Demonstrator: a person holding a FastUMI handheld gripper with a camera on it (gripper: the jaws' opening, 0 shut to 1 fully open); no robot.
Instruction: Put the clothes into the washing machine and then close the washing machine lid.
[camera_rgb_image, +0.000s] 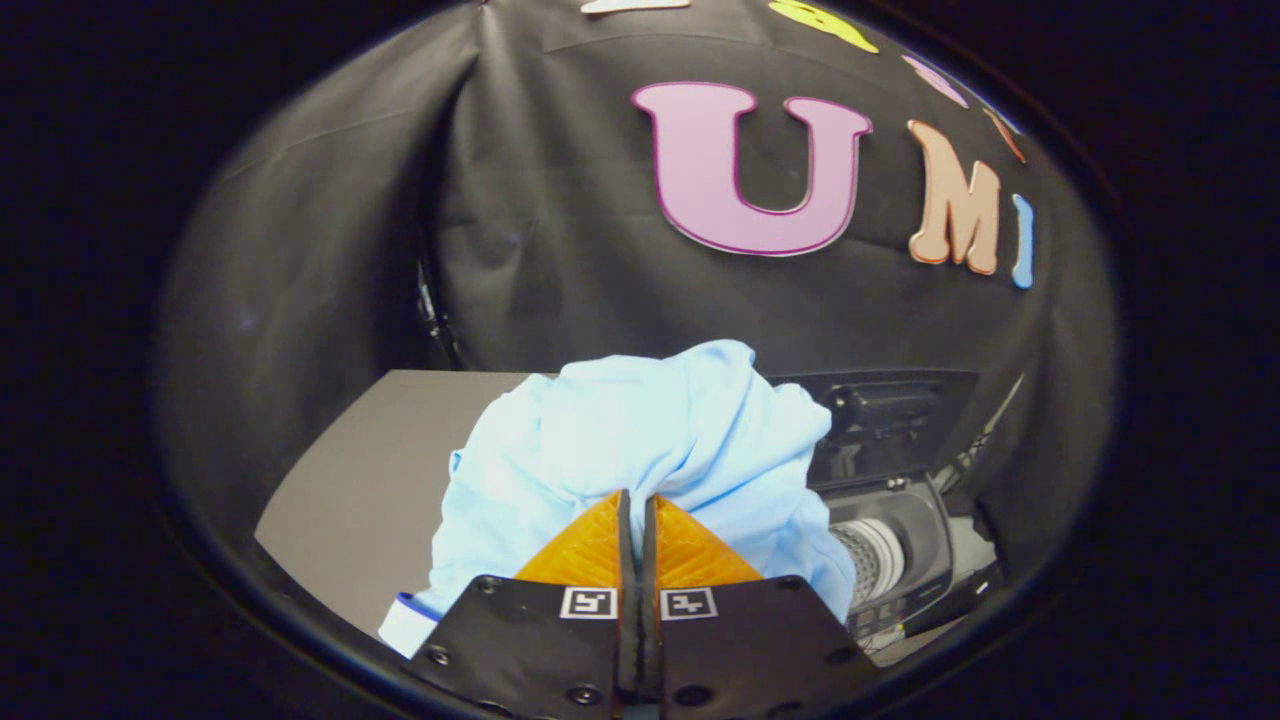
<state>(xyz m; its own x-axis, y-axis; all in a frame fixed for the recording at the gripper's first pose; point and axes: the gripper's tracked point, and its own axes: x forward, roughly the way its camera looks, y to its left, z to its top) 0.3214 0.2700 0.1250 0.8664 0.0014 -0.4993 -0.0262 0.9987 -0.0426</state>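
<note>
Low in the middle of the frame: hand-held gripper (636, 505), two orange fingers (590, 550) shaped like wedges, with a ribbed, bumpy face. Fingers squeezed almost together, only a thin dark slit between them, pinching a fold of the shirt (640, 440) at the tips. Behind the fingers, flat black plates with small round screws and two little black-and-white square marks.

Just ahead of the fingers and above them: light blue shirt, soft and thin, bunched into a big puffy lump with many folds and wrinkles. Hanging down on both sides of the fingers. At the lower left, a white edge with a dark blue stripe.

Under and left of the shirt: desk (380, 470), flat, smooth, grey-brown, with a straight edge.

Lower right of the frame, beside the shirt: small washing machine (900, 540), dark and shiny, boxy in shape. Lid (885, 420) standing open, dark and glossy. Inside, a round silver drum (868, 555) with many tiny holes. Shirt not in the drum, close to its left side.

Behind all: black cloth wall, smooth with long soft creases.
</note>
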